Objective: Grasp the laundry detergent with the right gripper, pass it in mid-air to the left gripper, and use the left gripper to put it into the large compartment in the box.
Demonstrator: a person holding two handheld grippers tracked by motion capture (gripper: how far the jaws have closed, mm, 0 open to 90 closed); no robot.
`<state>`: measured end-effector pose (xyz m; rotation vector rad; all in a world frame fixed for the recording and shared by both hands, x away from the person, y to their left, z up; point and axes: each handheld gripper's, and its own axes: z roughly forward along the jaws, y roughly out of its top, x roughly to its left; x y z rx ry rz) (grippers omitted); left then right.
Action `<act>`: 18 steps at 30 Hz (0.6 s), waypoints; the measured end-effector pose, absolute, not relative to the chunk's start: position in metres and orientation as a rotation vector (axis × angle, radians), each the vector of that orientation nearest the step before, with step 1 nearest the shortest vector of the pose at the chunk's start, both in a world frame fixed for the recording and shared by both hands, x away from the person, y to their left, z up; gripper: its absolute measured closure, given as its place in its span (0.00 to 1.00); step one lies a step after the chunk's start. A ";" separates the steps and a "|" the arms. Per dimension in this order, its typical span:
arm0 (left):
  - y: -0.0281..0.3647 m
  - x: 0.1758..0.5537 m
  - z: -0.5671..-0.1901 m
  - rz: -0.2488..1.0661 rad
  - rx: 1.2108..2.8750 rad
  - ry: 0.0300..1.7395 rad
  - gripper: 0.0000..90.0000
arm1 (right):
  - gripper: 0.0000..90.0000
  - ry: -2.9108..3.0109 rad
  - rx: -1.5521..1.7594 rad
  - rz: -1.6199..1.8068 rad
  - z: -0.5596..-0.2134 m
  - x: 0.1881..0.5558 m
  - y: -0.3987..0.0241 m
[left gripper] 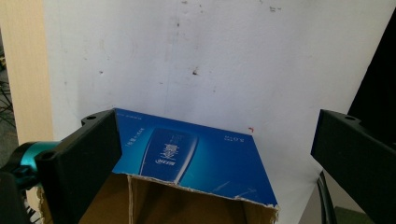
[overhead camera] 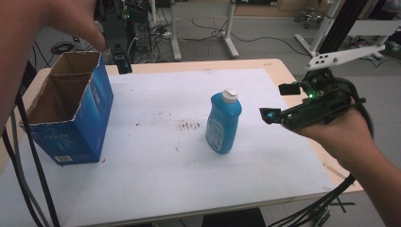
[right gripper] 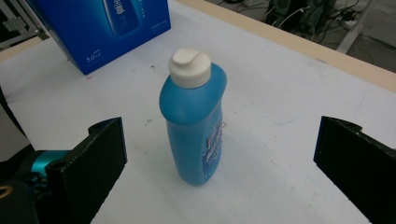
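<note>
Over on the left, the left hand-held gripper (left gripper: 212, 154) hangs above the open top of a blue box (overhead camera: 71, 111), its jaws spread wide with nothing between them. In the left gripper view the box lies right below those jaws: torn brown cardboard rim, a blue side printed with a picture of a bottle and some small white writing too blurred to read. The right gripper view catches another face of the box (right gripper: 105, 28), where "5.0" can be made out in white near the bottom edge, the rest being too small.

The blue bottle (right gripper: 194, 121) with its white cap stands upright on the white table (overhead camera: 156, 156), straight ahead of the right hand-held gripper (right gripper: 219, 163) and between the lines of its spread jaws, untouched. Its label carries print that I cannot read. From the high view the right hand-held gripper (overhead camera: 270, 115) sits just right of the bottle (overhead camera: 223, 122), apart from it, a green light glowing on its body.
</note>
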<state>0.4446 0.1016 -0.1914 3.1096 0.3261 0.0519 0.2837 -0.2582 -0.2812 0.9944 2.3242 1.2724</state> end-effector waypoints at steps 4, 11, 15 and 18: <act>0.101 0.444 -0.192 0.052 3.114 0.317 0.02 | 0.02 2.252 1.002 1.275 -0.300 0.267 -0.255; 0.098 0.442 -0.192 0.055 3.115 0.300 0.02 | 0.02 2.207 0.999 1.285 -0.330 0.257 -0.251; 0.097 0.442 -0.193 0.050 3.121 0.301 0.02 | 0.02 2.191 0.997 1.312 -0.348 0.257 -0.249; 0.098 0.442 -0.194 0.050 3.117 0.306 0.02 | 0.02 2.174 1.000 1.336 -0.354 0.257 -0.248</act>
